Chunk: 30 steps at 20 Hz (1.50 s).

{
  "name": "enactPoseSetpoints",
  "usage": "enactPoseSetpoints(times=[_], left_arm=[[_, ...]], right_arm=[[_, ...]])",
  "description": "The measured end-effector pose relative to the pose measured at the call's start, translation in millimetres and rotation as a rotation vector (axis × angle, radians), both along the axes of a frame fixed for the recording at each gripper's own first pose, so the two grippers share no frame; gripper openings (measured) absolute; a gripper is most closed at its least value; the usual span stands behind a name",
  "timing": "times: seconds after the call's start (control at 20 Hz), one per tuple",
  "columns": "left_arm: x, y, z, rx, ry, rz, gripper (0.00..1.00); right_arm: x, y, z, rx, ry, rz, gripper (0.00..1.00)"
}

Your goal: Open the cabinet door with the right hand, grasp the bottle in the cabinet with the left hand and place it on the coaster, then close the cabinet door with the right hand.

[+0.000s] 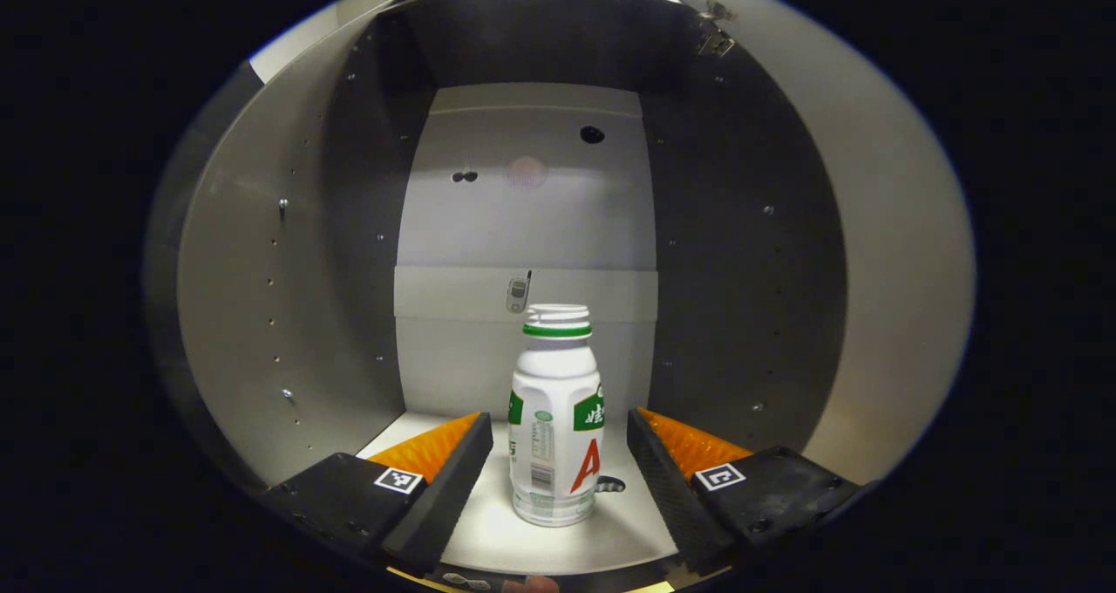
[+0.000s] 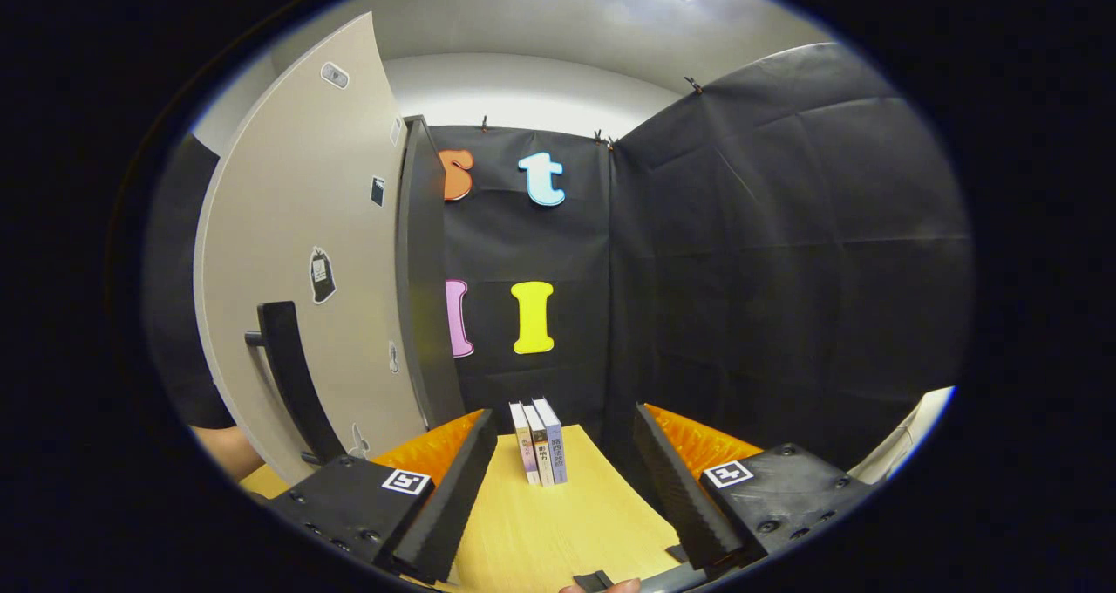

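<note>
Bottle [image 1: 556, 419] stands upright on the cabinet [image 1: 261, 314] floor, between the spread jaws of the left gripper [image 1: 558, 453], untouched by either. The right gripper [image 2: 562, 462], jaws also spread and empty, hangs over the tabletop [image 2: 558, 523] right of the open door [image 2: 305, 253]. Risk, as I judge it: an off-centre closing could tip the tall, narrow bottle against the cabinet's back wall.

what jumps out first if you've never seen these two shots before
In the left gripper view, a white bottle with a green neck band stands upright on the lit cabinet floor, framed between the open fingers of the left gripper with a gap on each side. In the right gripper view, the cabinet door swings open at left, its black handle untouched, and three books stand on the wooden table ahead of the open right gripper.
</note>
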<state>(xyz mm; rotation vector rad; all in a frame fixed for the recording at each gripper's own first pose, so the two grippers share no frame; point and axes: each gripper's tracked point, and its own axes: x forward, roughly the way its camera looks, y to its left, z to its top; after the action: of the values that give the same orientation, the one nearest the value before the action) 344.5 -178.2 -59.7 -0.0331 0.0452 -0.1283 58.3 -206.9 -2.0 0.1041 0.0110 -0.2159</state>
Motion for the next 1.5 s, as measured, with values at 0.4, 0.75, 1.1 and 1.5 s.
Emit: enactPoseSetpoints(times=[0.4, 0.75, 1.1, 1.5], left_arm=[[16, 1, -6, 0.028, -0.008, -0.008, 0.71], [-19, 21, 22, 0.020, -0.043, -0.002, 0.68], [-102, 66, 54, -0.019, -0.069, -0.011, 0.68], [-192, 143, 54, -0.010, -0.064, 0.074, 0.67]], right_arm=[[1, -3, -3, -0.004, 0.009, -0.025, 0.97], [-2, 1, 2, -0.011, -0.001, -0.001, 0.97], [-1, 12, 5, 0.003, -0.020, 0.034, 0.98], [2, 18, 8, -0.025, -0.047, 0.036, 0.97]])
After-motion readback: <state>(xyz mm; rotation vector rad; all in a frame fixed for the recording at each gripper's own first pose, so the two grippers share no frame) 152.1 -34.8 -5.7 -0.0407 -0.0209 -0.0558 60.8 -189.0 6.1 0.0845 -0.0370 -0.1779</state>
